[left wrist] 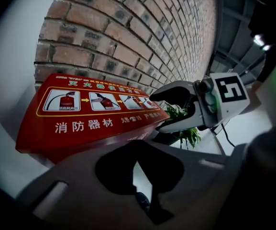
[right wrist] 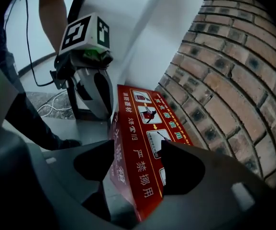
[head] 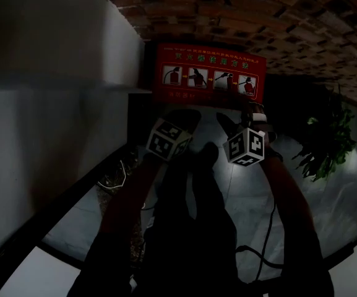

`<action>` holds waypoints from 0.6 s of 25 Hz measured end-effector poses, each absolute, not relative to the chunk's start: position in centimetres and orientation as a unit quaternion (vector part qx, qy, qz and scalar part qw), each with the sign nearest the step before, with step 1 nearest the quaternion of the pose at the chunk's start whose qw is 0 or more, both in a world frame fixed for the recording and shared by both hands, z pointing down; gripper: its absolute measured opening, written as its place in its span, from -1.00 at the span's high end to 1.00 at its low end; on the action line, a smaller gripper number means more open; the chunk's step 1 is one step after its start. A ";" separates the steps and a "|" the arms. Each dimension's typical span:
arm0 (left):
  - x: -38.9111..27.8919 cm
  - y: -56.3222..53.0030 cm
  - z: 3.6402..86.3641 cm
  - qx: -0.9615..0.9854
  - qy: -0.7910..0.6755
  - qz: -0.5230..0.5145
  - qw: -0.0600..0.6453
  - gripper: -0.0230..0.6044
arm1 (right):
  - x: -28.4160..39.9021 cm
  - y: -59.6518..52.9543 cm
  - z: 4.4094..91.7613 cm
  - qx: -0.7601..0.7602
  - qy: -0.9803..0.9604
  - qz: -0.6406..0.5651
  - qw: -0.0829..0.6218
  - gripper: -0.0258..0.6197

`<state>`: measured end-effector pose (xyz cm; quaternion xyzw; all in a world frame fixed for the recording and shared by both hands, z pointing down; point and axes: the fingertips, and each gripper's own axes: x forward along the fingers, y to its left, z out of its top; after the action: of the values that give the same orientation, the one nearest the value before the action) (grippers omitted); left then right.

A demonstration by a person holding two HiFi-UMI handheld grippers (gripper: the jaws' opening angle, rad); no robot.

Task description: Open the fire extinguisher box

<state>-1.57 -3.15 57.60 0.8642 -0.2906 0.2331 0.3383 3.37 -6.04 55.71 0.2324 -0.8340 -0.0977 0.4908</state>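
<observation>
The red fire extinguisher box (head: pixel 209 76) stands against the brick wall, its sloped lid printed with white characters and instruction pictures (left wrist: pixel 90 114) (right wrist: pixel 147 143). The lid looks down. In the dark head view both grippers hang just in front of the box. My left gripper (head: pixel 185 117) (left wrist: pixel 140 169) is near the box's front left; its dark pads stand almost together with only a thin slit and nothing between them. My right gripper (head: pixel 234 121) (right wrist: pixel 138 164) (left wrist: pixel 156 111) is open, with the lid's front corner showing between its wide-spread pads; I cannot tell whether it touches.
A brick wall (left wrist: pixel 128 28) rises behind the box and a white wall (head: pixel 54 73) to its left. A green potted plant (head: pixel 326 144) (left wrist: pixel 183 133) stands at the right. Cables (head: pixel 268 240) (right wrist: pixel 51 109) trail over the pale floor, and the person's legs (head: pixel 190 228) fill the lower middle.
</observation>
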 end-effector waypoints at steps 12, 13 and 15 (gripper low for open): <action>-0.3 -2.4 64.3 0.841 -0.295 0.250 0.379 0.93 | 3.5 -7.6 59.3 0.229 -0.782 -0.178 0.551 0.19; -0.2 -2.2 65.2 0.839 -0.297 0.247 0.383 0.93 | 3.5 -7.6 59.4 0.231 -0.783 -0.178 0.549 0.19; -0.6 -2.0 66.0 0.832 -0.306 0.251 0.388 0.93 | 3.2 -7.5 59.4 0.233 -0.787 -0.177 0.543 0.21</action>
<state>-0.59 -2.04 65.98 0.8321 -0.3062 0.2511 0.3884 3.18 -7.47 59.37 0.2335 -0.7868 -0.1767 0.5434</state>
